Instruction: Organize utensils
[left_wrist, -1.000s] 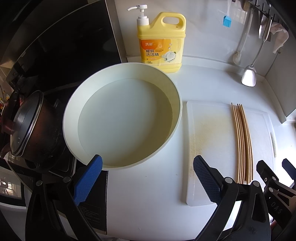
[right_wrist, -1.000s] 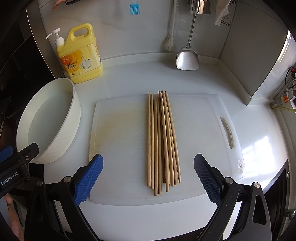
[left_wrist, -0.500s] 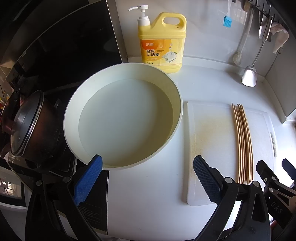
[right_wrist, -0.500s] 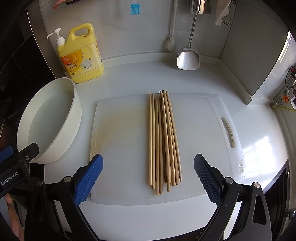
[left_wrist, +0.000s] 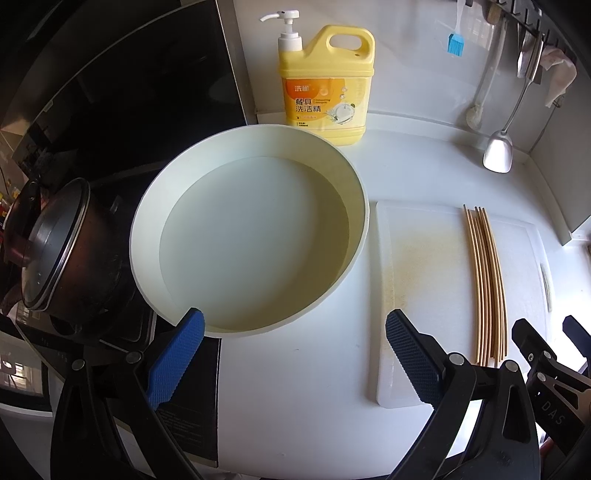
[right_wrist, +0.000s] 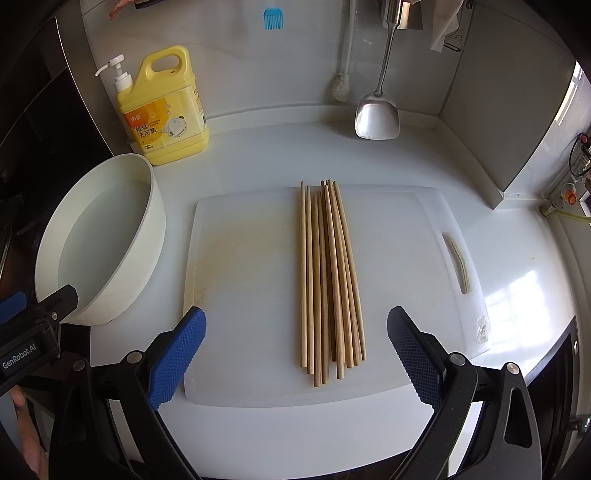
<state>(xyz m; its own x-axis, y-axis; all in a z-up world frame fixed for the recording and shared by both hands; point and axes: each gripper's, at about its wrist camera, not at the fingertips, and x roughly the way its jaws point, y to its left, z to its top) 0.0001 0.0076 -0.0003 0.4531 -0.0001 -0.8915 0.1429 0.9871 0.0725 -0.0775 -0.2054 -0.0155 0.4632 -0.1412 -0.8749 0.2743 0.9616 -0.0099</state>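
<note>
Both claws, left and right, hang spread wide and empty. The chopsticks lie bundled on the cutting board, right of the bowl. In the left view, the left claw's arm hides their near tips.

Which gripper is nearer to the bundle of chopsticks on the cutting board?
Right. The right gripper hangs open, centred over the chopsticks near ends. The left gripper, also open, faces the white bowl, with the chopsticks off to its right.

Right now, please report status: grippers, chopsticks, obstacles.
Both grippers, left and right, open, empty. Chopsticks bundled on cutting board, untouched. Nothing blocking.
</note>
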